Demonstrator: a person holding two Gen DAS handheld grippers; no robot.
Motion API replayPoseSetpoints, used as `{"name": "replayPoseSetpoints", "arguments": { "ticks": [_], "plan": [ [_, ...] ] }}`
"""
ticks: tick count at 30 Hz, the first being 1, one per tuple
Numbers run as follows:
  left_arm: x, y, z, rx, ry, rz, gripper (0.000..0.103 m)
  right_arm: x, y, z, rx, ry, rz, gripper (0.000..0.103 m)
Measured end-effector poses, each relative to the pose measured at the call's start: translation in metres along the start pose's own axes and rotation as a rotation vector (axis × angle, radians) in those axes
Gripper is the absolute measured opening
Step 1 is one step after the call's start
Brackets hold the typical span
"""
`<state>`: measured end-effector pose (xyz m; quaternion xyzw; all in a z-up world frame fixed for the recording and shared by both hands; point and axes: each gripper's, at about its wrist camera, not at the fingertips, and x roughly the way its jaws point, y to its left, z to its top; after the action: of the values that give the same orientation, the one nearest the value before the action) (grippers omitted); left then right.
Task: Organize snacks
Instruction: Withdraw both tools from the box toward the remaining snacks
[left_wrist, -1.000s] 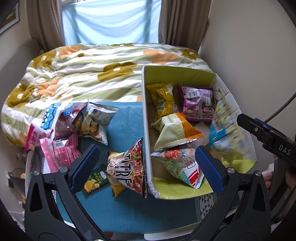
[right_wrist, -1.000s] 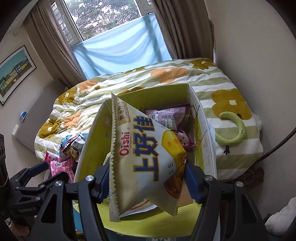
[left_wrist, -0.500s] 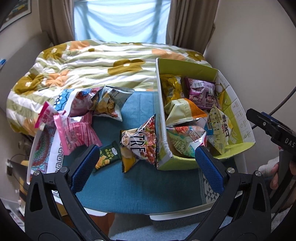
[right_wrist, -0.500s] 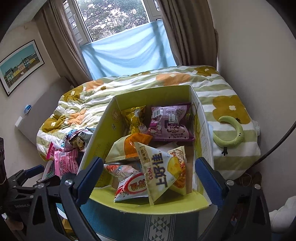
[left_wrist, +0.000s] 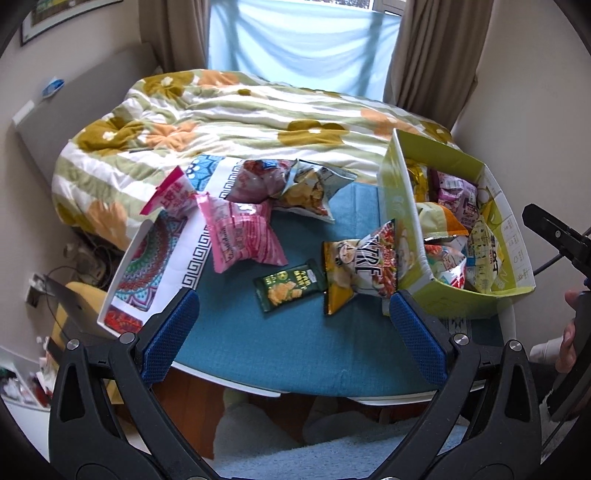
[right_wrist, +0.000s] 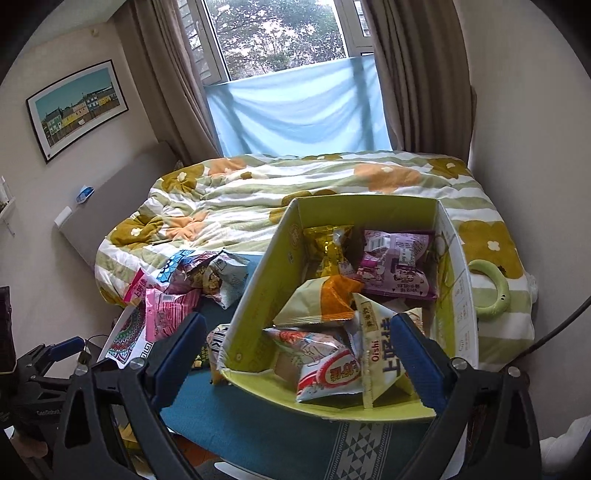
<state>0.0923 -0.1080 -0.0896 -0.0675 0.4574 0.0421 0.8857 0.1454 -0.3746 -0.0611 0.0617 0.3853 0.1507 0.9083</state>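
A yellow-green cardboard box (left_wrist: 400, 206) stands on the right of the blue table (left_wrist: 295, 347) and holds several snack bags, among them a white Oishi bag (right_wrist: 384, 358) lying at its front. Loose bags lie left of the box: a brown-and-red bag (left_wrist: 364, 266) leaning on the box wall, a dark green packet (left_wrist: 290, 290), a pink bag (left_wrist: 240, 230) and a grey chip bag (left_wrist: 314, 186). My left gripper (left_wrist: 291, 328) is open and empty, held back over the table's near edge. My right gripper (right_wrist: 295, 354) is open and empty, above the box's front.
A bed with a flowered quilt (left_wrist: 229, 110) lies behind the table. A patterned cloth (left_wrist: 159, 254) hangs off the table's left side. A green ring (right_wrist: 495, 286) lies on the bed right of the box. The wall (right_wrist: 524, 110) is close on the right.
My right gripper opened and let the Oishi bag drop into the box, then drew back. My left gripper pulled back and swung left, away from the table.
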Motion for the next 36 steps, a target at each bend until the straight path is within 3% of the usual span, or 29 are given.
{"name": "replayPoseSetpoints", "arguments": {
  "ticks": [10,19,28,36],
  "plan": [
    [0.011,0.084,0.032,0.012,0.011,-0.065,0.102,0.021,0.077,-0.003,0.018,-0.008,-0.019,0.099],
    [0.051,0.136,0.072,0.104,0.062,-0.158,0.102,0.055,0.142,-0.013,0.09,0.032,-0.112,0.099],
    [0.128,0.152,0.087,0.153,0.172,-0.295,0.102,0.113,0.178,-0.045,0.21,0.121,-0.255,0.099],
    [0.193,0.142,0.085,0.146,0.259,-0.352,0.102,0.161,0.185,-0.086,0.322,0.206,-0.324,0.099]
  ]
}}
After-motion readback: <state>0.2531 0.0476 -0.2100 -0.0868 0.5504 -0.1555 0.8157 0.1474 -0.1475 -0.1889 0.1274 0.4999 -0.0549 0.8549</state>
